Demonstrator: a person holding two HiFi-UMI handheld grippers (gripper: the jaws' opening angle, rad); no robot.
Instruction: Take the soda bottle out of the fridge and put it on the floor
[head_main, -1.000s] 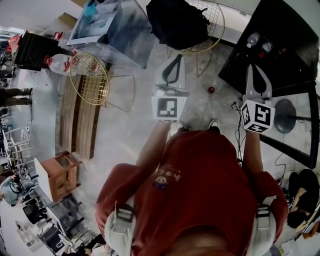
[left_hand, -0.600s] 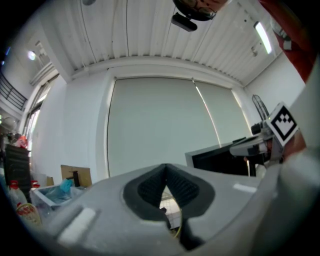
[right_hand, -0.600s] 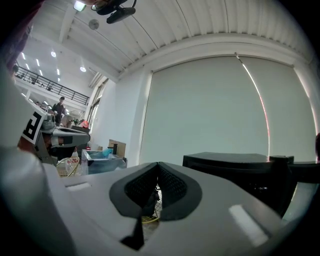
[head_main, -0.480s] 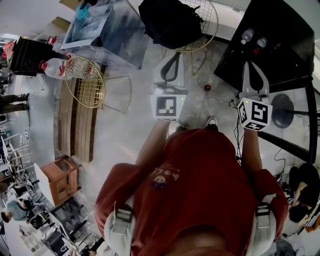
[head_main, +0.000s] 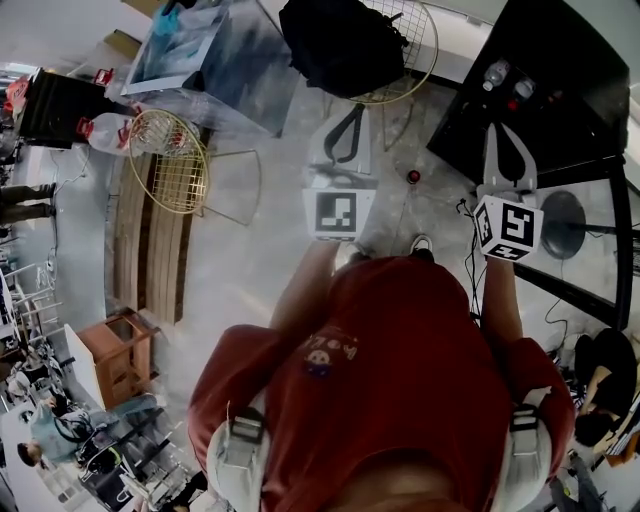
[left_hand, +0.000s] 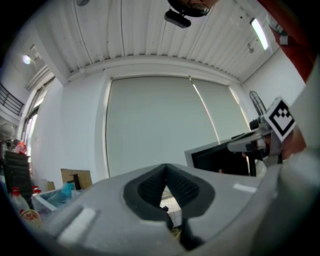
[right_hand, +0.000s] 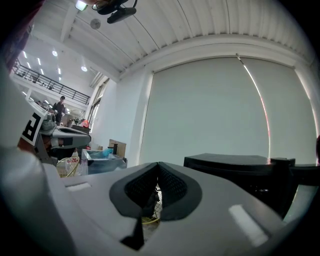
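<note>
The black fridge (head_main: 560, 80) stands at the upper right of the head view, and as a dark box (right_hand: 235, 167) in the right gripper view. Two bottle tops (head_main: 496, 72), one with a red cap (head_main: 520, 97), show at its left corner; whether they stand on it or in it I cannot tell. My right gripper (head_main: 505, 128) is held level in front of that corner, shut and empty (right_hand: 158, 164). My left gripper (head_main: 346, 132) is over the floor beside it, tips together with nothing between them (left_hand: 166, 166). A small red-topped thing (head_main: 413, 177) sits on the floor between the two grippers.
A gold wire chair with a black backpack (head_main: 345, 45) is straight ahead. Another wire chair (head_main: 180, 165), a glass case (head_main: 215, 55) and a big red-capped water bottle (head_main: 100, 130) are to the left. A round black stand base (head_main: 565, 225) and cables (head_main: 470, 215) lie by the fridge.
The head view has shifted a little, so the room sits slightly higher in frame. Both grippers keep their place and stay shut.
</note>
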